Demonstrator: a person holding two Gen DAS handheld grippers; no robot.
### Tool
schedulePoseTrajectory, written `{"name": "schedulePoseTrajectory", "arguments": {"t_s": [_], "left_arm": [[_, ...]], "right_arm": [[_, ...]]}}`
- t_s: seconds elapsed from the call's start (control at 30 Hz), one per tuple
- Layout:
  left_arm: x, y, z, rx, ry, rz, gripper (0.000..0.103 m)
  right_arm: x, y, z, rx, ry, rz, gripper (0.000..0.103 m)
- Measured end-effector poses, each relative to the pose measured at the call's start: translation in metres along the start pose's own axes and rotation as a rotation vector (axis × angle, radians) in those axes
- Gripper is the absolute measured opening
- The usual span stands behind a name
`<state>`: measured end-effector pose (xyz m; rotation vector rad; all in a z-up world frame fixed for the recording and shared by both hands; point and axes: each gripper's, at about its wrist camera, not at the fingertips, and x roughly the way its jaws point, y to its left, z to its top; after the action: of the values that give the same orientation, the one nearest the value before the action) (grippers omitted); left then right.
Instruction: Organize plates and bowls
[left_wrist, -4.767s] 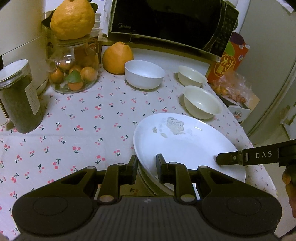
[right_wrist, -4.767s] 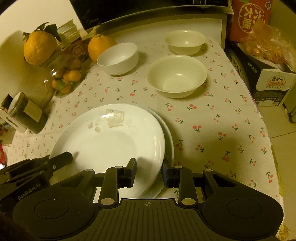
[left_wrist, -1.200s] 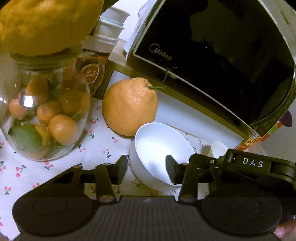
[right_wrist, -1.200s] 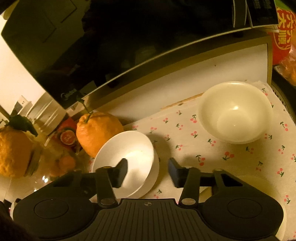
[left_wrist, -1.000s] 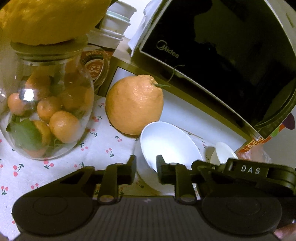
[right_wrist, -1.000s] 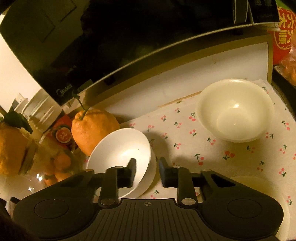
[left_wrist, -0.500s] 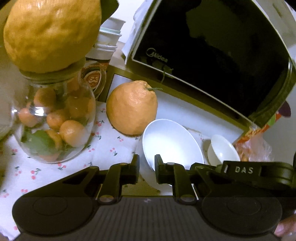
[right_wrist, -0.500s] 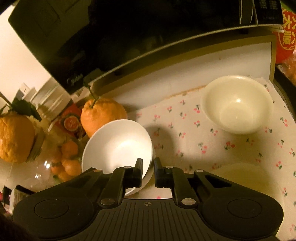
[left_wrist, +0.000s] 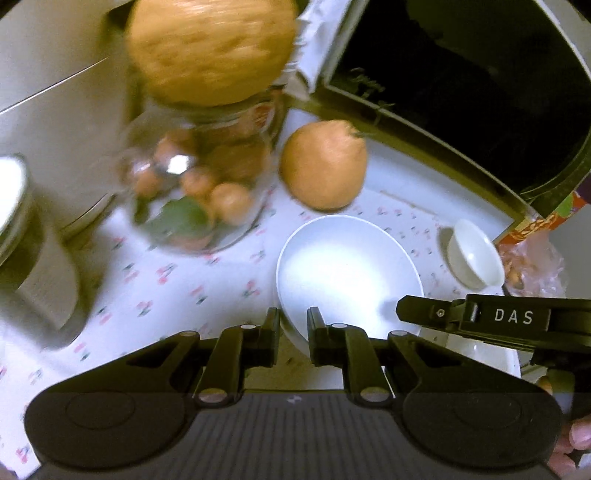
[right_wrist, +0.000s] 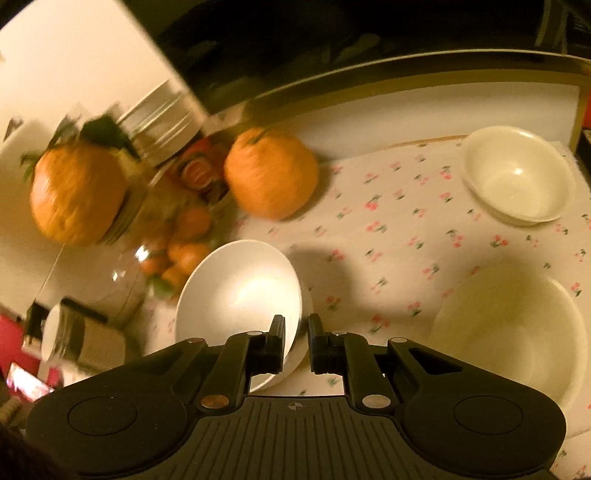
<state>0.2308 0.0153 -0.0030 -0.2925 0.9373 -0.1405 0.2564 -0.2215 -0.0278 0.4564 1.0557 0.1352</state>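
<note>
Glossy white ceramic bowl (left_wrist: 347, 269), clear glass jar (left_wrist: 195, 192), matt black plastic tongs (right_wrist: 296, 345), cherry-printed cloth (right_wrist: 399, 229) over the worktop

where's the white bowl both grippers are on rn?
The round white bowl sits centre-frame in both wrist views, gripped at its near rim by the left gripper and the right gripper, just in front of the large orange citrus fruit.

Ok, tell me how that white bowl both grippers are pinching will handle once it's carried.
The white bowl looks glazed and smooth, so its rim may slip between the fingers. It seems rigid and breakable, likely ceramic. The left gripper and right gripper hold opposite rims, so uneven lifting could tilt it.
</note>
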Motion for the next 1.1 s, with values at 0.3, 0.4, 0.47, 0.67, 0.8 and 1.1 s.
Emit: {"name": "schedulePoseTrajectory", "arguments": {"t_s": [0.3,0.4,0.47,0.67,0.8,1.1], "left_arm": [[-0.013,0.025,-0.013,-0.076,0.024,0.030,0.013],[-0.015,0.032,-0.016,-0.085,0.028,0.032,0.013],[-0.013,0.034,-0.017,-0.084,0.032,0.037,0.013],[-0.013,0.034,-0.018,-0.088,0.030,0.031,0.013],[-0.013,0.033,-0.017,-0.077,0.023,0.029,0.014],[-0.013,0.025,-0.017,-0.020,0.010,0.034,0.030]], "right_arm": [[0.010,0.029,-0.016,-0.102,0.069,-0.001,0.014],[0.015,0.030,-0.019,-0.112,0.092,0.001,0.014],[0.019,0.032,-0.021,-0.114,0.107,-0.001,0.014],[0.025,0.031,-0.023,-0.111,0.117,-0.006,0.016],[0.025,0.030,-0.022,-0.099,0.120,0.001,0.017],[0.020,0.025,-0.017,-0.052,0.115,0.035,0.027]]}}
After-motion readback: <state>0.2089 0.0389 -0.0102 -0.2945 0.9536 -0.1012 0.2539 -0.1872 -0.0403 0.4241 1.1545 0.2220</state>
